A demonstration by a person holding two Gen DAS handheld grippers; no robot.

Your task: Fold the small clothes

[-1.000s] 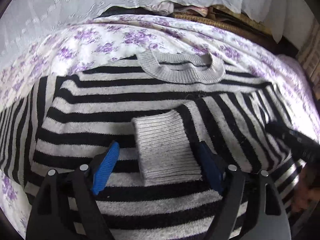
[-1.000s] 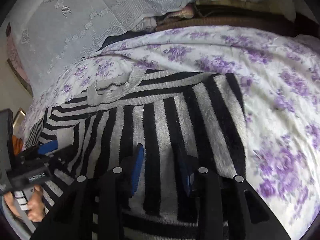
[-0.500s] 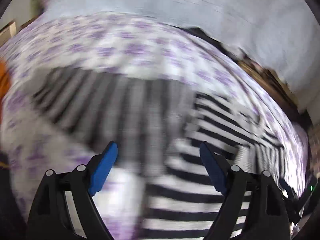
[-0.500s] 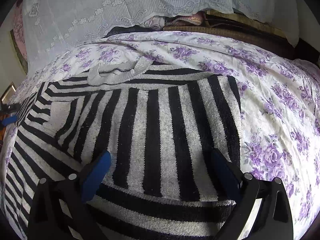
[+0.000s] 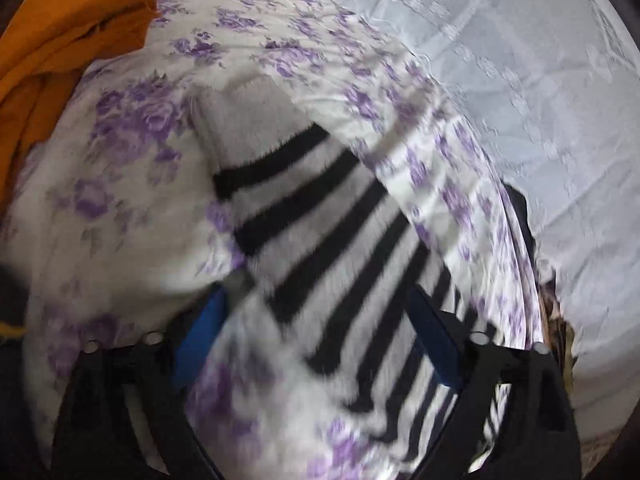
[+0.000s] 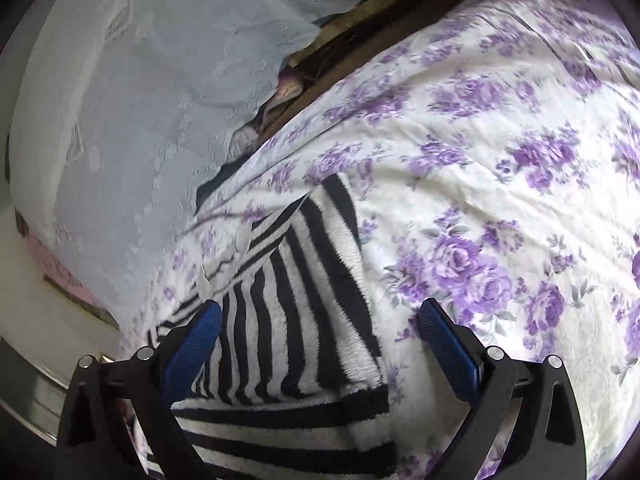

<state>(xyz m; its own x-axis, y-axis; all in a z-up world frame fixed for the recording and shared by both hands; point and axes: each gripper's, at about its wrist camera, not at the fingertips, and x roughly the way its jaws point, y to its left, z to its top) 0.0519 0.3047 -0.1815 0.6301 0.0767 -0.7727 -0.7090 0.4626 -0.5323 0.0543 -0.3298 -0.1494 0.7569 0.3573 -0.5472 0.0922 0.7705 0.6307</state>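
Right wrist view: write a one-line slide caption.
Open right hand-held gripper above a striped sweater's folded sleeve on a floral bedsheet.

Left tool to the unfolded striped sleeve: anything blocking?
Nothing visible. The left tool, its jaws opening, hangs right over the black-and-white striped knit sweater's sleeve, which lies flat on the purple-flowered white bedsheet. The orange cloth pile sits off at the bed's edge, clear of the sleeve.
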